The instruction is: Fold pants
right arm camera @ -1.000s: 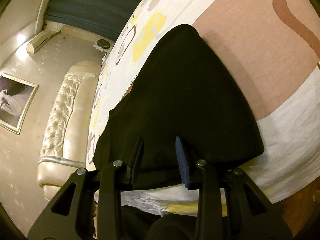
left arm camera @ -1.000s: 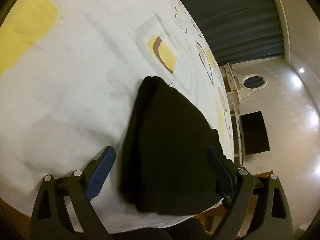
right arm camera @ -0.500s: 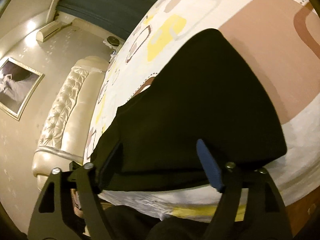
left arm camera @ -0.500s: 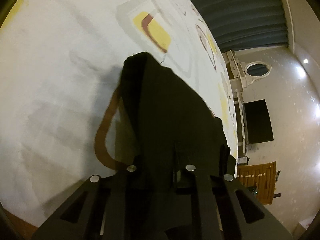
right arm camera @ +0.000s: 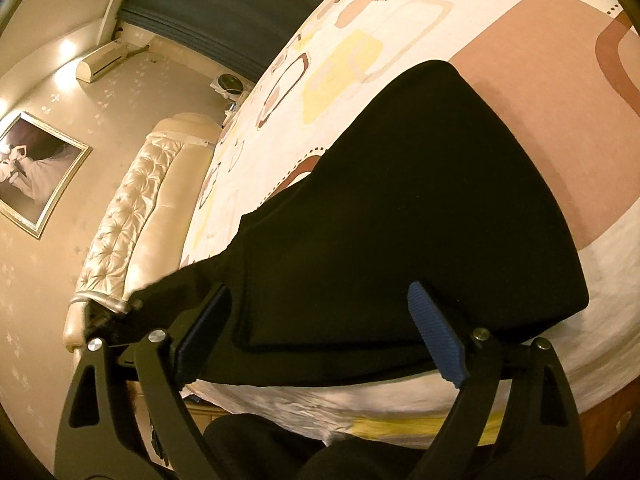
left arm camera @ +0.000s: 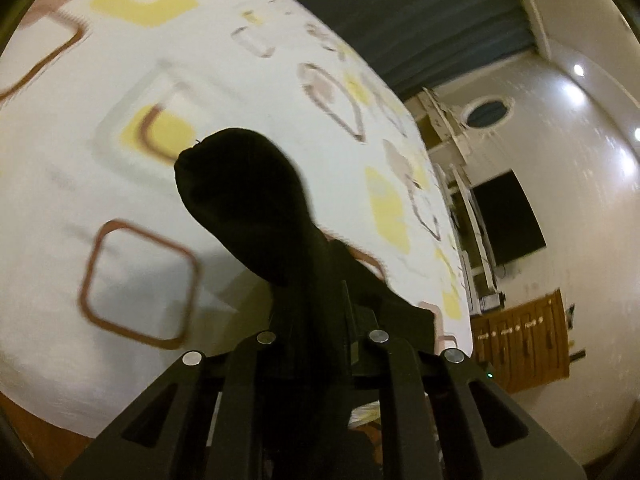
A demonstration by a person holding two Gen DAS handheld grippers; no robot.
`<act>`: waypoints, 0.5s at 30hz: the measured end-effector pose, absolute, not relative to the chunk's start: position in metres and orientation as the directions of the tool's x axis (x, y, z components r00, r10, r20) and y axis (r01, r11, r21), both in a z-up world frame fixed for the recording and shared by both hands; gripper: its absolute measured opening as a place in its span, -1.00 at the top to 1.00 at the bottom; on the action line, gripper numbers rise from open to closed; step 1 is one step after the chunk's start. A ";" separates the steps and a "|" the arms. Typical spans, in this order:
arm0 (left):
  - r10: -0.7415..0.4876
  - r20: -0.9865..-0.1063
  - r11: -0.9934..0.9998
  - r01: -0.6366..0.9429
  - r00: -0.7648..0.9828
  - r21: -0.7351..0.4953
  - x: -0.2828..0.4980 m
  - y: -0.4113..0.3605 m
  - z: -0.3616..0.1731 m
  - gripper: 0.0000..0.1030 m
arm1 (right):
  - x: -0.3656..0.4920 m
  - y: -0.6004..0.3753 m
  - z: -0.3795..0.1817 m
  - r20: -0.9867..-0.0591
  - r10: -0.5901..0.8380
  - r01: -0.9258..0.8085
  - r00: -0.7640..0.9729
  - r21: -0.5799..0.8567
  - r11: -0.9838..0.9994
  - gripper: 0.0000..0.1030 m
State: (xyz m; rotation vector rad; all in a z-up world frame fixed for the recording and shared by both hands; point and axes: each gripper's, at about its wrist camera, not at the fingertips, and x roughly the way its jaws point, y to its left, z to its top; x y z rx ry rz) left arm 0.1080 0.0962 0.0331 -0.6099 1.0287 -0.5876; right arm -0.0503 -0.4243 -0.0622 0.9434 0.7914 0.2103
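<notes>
Left hand-held gripper (left arm camera: 320,320) clenched on black pants (right arm camera: 420,208) — soft, limp; right hand-held gripper (right arm camera: 320,332) released — grasp the waistband corner.

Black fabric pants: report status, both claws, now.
Left claw shut on black fabric pants, one end lifted off patterned bedsheet. Right claw open, straddling near edge. Nothing in the way.
</notes>
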 end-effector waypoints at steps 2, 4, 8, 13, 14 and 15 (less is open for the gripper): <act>-0.705 -0.592 0.694 0.207 0.390 -0.689 0.104 0.073 0.051 0.76 | -0.050 -0.424 -0.062 -0.516 0.487 0.165 0.704 0.786 0.595 -0.76; -0.704 -0.596 0.701 0.246 0.386 -0.669 0.101 0.051 0.065 0.76 | -0.051 -0.424 -0.063 -0.512 0.488 0.165 0.707 0.790 0.590 -0.76; -0.717 -0.596 0.695 0.308 0.361 -0.650 0.095 0.010 0.082 0.76 | -0.051 -0.424 -0.063 -0.507 0.493 0.167 0.707 0.797 0.581 -0.76; -0.707 -0.624 0.706 0.380 0.331 -0.598 0.089 -0.057 0.085 0.75 | -0.053 -0.430 -0.053 -0.491 0.491 0.190 0.719 0.819 0.542 -0.76; -0.704 -0.630 0.708 0.386 0.328 -0.591 0.088 -0.064 0.084 0.76 | -0.054 -0.433 -0.049 -0.479 0.485 0.186 0.731 0.825 0.534 -0.76; -0.697 -0.641 0.714 0.401 0.322 -0.574 0.085 -0.080 0.081 0.76 | -0.055 -0.435 -0.045 -0.472 0.476 0.184 0.742 0.826 0.532 -0.76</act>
